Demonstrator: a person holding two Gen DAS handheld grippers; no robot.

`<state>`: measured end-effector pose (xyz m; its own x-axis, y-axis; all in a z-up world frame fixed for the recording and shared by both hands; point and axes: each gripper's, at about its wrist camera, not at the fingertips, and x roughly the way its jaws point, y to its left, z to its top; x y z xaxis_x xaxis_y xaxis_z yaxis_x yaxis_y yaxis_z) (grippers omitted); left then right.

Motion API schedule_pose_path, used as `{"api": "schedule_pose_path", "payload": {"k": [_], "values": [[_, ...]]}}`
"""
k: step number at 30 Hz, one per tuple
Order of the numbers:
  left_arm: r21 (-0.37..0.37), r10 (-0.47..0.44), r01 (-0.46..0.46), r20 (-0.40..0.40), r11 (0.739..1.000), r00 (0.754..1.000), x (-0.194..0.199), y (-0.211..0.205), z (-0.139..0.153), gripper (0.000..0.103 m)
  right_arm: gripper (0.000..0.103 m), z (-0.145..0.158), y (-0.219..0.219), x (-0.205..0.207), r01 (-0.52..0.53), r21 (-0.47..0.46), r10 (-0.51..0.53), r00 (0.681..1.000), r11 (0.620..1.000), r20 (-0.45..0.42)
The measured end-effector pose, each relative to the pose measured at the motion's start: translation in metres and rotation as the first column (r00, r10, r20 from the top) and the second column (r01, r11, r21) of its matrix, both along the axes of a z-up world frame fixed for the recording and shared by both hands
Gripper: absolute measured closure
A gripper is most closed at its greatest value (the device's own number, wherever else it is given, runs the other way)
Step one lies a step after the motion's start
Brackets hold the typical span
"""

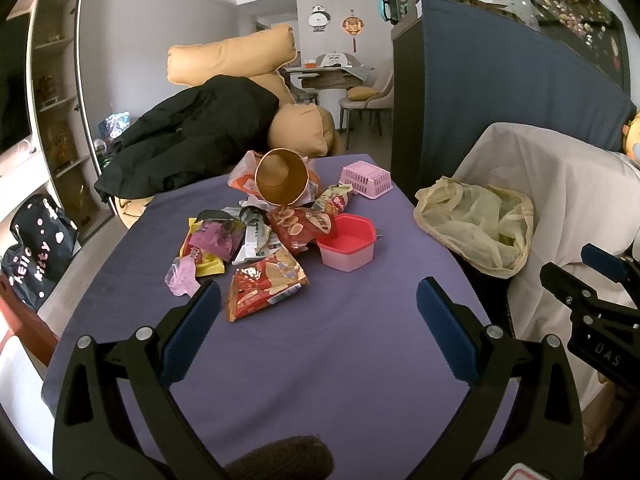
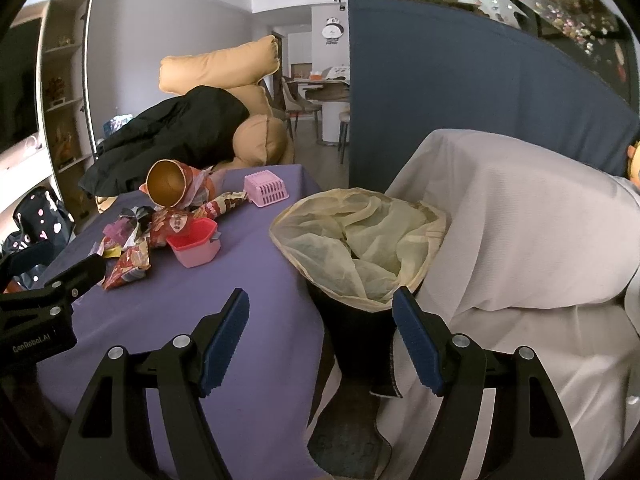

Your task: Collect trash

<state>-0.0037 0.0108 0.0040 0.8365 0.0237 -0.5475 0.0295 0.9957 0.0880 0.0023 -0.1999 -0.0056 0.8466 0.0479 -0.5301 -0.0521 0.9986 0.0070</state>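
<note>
Purple cloth covers the table [image 1: 320, 352], and on its far half lies a heap of trash: a red snack bag [image 1: 264, 286] nearest the camera, more crumpled wrappers [image 1: 224, 240] behind it, a gold paper cup [image 1: 282, 176] tipped on its side on top, a pink tub [image 1: 347, 242] touching the heap's right edge and a pink basket [image 1: 366, 179] farther back. Beside the table's right edge stands a bin lined with a pale yellow bag [image 2: 360, 240], its mouth gaping. Both claws are spread wide and grip nothing: the left gripper [image 1: 318, 308] hovers over the cloth just short of the red snack bag, while the right gripper [image 2: 320, 320] hangs between the table edge and the bin.
</note>
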Motion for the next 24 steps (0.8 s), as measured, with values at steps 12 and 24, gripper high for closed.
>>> {"api": "schedule_pose_path", "payload": {"k": [12, 24], "values": [[-0.038, 0.022, -0.022, -0.021, 0.999, 1.0, 0.017, 0.019, 0.004, 0.009, 0.033, 0.003, 0.002, 0.008, 0.008, 0.021, -0.008, 1.0, 1.0, 0.008], [-0.079, 0.102, -0.108, -0.075, 0.991, 0.992, 0.068, 0.088, -0.002, 0.009, 0.033, 0.01, 0.046, 0.061, -0.08, -0.005, 0.08, 0.997, 0.997, -0.014]]}}
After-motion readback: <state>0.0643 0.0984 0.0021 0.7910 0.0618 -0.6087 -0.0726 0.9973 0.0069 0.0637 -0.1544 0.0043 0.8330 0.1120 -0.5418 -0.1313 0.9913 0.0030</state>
